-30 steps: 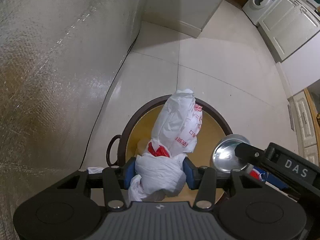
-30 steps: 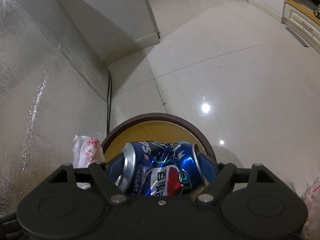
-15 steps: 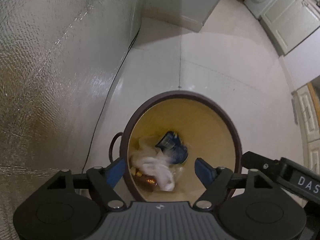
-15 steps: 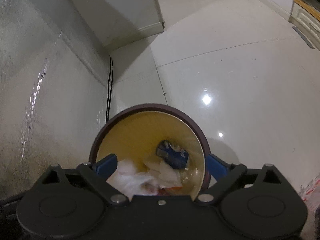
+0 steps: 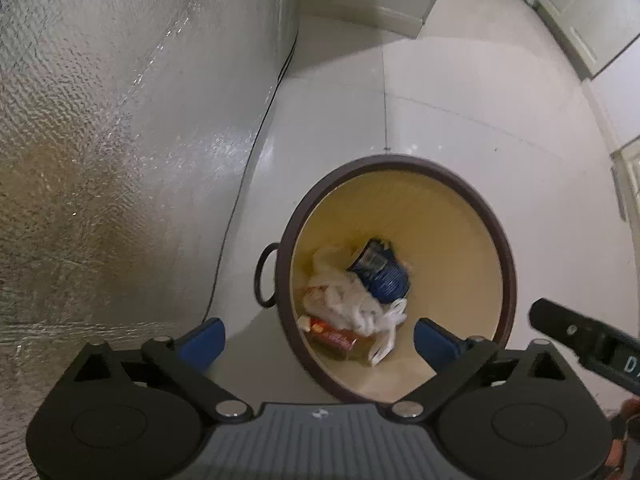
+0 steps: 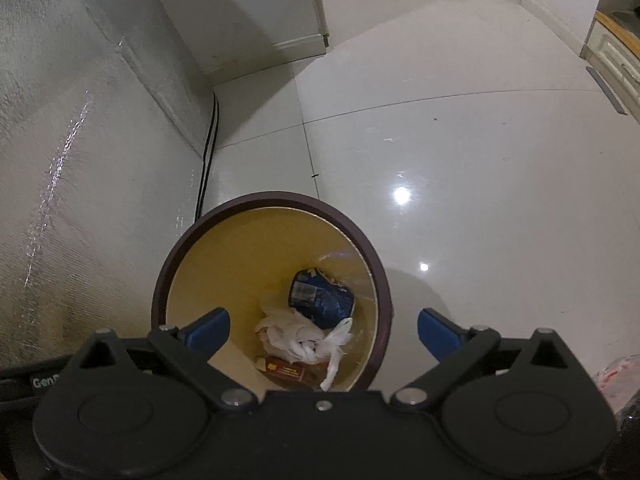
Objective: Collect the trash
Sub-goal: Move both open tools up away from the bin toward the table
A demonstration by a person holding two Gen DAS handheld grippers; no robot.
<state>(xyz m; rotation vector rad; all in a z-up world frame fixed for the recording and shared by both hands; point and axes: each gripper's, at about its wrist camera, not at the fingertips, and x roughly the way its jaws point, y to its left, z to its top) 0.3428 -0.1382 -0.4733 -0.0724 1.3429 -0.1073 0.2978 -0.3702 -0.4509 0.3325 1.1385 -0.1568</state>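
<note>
Trash lies at the bottom of the bin (image 5: 505, 240): the can (image 5: 380, 274) beside the white bag (image 5: 352, 304), a brown box (image 6: 290, 372) under them. Your left gripper (image 5: 316, 340) and right gripper (image 6: 320, 330) hang over the mouth, jaws opening wide with nothing between them, so both loads fell straight in.

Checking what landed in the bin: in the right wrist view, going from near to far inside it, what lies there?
Brown box → white plastic bag → crushed blue can, all at the bottom of the trash bin.
</note>
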